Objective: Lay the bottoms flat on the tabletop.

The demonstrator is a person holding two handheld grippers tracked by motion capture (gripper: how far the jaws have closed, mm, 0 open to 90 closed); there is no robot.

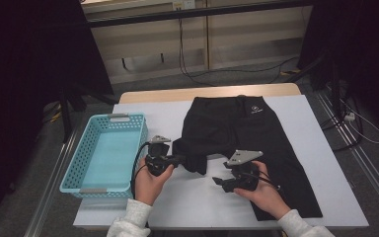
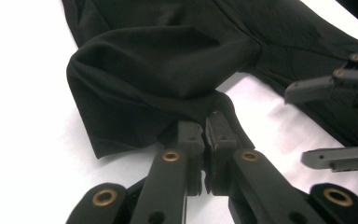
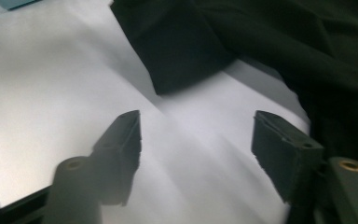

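Black, thin and limp, the shorts (image 1: 242,133) lie flat on the white table (image 1: 316,148), waistband at the far edge, legs running toward the person. The leg on the person's left is bunched and lifted at its hem; the other leg lies smooth down to the near right of the table.

The left gripper (image 1: 177,160) has its jaws pressed together on the hem of that lifted leg. In the left gripper view the fabric (image 2: 158,79) drapes from the pinch in a soft, rounded fold. The right gripper (image 1: 222,181) hovers just above bare table between the two legs, jaws spread wide, nothing between them; its own view shows the folded leg (image 3: 177,46) ahead and white table under the jaws.

The cloth looks light and slack, likely a smooth stretch knit. It should follow a pull without resistance but sag and slide rather than keep a shape, so a single pinch will only drag a corner. A grip on the hem edge, where the doubled seam gives some thickness, seems safest; the free gripper would do well to take the other corner of the same hem, or the crotch seam, so the leg moves as a flat panel.

A blue basket (image 1: 86,148) sits at the table's left, apart from the shorts.
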